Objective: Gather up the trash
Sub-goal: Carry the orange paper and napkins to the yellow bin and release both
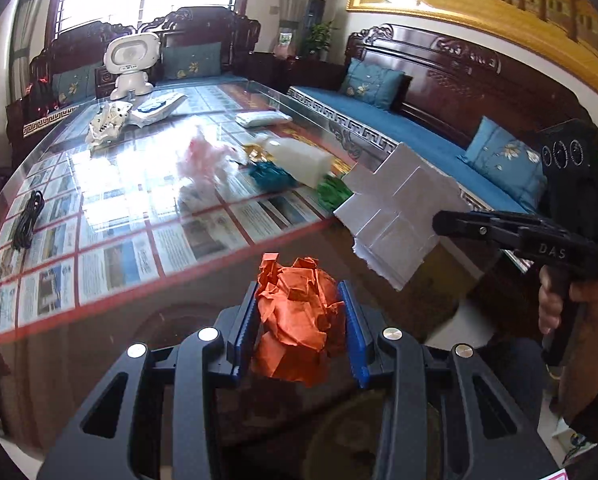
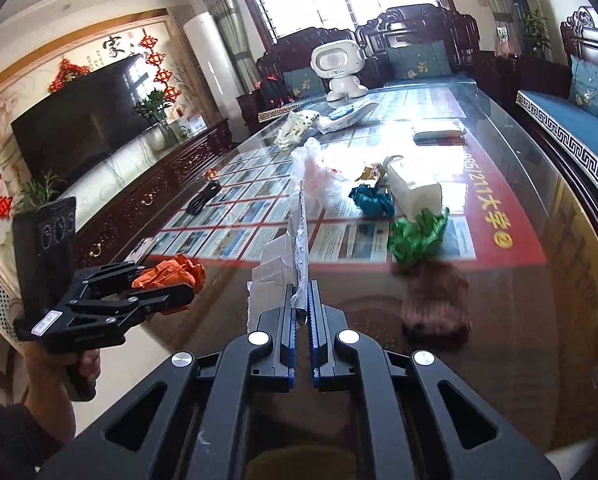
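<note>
My left gripper [image 1: 299, 328] is shut on a crumpled ball of orange paper [image 1: 297, 320], held above the near end of the glass table [image 1: 139, 184]. In the right wrist view the same orange paper [image 2: 171, 274] sits in the left gripper [image 2: 181, 290] at the left. My right gripper [image 2: 303, 304] is shut on a torn piece of white card [image 2: 301, 240], seen edge-on. From the left wrist view the white card [image 1: 395, 220] hangs flat from the right gripper [image 1: 439, 222]. A pink plastic bag [image 1: 207, 158], a teal wad [image 1: 269, 174], a green wad [image 2: 415, 234] and a white bottle [image 2: 413, 188] lie on the table.
A white robot toy [image 1: 131, 64], white packets [image 1: 159, 108] and a black cable [image 1: 29, 220] are also on the table. A blue-cushioned wooden sofa [image 1: 419, 136] runs along the right. A TV cabinet [image 2: 147, 196] stands to the left. A brown cloth [image 2: 435, 304] shows near the table's end.
</note>
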`<state>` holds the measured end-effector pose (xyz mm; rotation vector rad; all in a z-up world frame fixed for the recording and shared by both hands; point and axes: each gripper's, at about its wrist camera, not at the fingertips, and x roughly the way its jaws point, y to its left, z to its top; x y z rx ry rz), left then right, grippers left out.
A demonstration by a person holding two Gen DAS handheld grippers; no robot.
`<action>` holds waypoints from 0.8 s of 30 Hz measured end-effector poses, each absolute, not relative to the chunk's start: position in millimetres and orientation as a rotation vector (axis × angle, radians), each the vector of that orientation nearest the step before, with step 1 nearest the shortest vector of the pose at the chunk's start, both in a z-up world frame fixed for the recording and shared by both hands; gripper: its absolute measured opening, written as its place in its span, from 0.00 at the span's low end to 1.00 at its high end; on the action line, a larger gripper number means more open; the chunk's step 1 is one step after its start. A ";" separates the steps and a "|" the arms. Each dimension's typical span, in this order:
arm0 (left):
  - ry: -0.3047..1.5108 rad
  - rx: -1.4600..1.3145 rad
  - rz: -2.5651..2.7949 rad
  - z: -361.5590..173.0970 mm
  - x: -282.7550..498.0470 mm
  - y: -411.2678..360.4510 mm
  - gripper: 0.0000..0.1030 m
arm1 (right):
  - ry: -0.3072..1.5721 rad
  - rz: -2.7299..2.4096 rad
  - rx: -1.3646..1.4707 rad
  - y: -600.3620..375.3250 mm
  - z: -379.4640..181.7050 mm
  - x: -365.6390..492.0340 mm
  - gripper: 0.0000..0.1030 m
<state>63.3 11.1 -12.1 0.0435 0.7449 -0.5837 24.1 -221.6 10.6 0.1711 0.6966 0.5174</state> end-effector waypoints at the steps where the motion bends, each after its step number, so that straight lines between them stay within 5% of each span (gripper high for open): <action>1: 0.747 0.051 -0.586 -14.8 50.8 7.7 0.39 | 0.698 0.516 0.168 -224.5 8.9 11.4 0.06; 17: 0.884 0.084 -0.637 -95.2 -76.2 -13.3 0.39 | 0.926 0.475 0.139 -228.2 -91.5 -140.1 0.07; 18: 0.889 0.085 -0.642 -98.5 -81.6 -14.7 0.39 | 0.943 0.461 0.140 -227.4 -96.7 -141.4 0.17; 19: 0.893 0.091 -0.652 -101.2 -88.0 -16.5 0.39 | 0.970 0.426 0.124 -224.7 -102.8 -143.1 0.48; 20: 0.895 0.099 -0.661 -103.2 -93.0 -18.3 0.40 | 0.965 0.399 0.111 -222.2 -104.3 -146.3 0.58; 24: 0.905 0.117 -0.691 -109.3 -107.9 -24.9 0.40 | 0.929 0.396 0.106 -220.5 -99.2 -151.6 0.59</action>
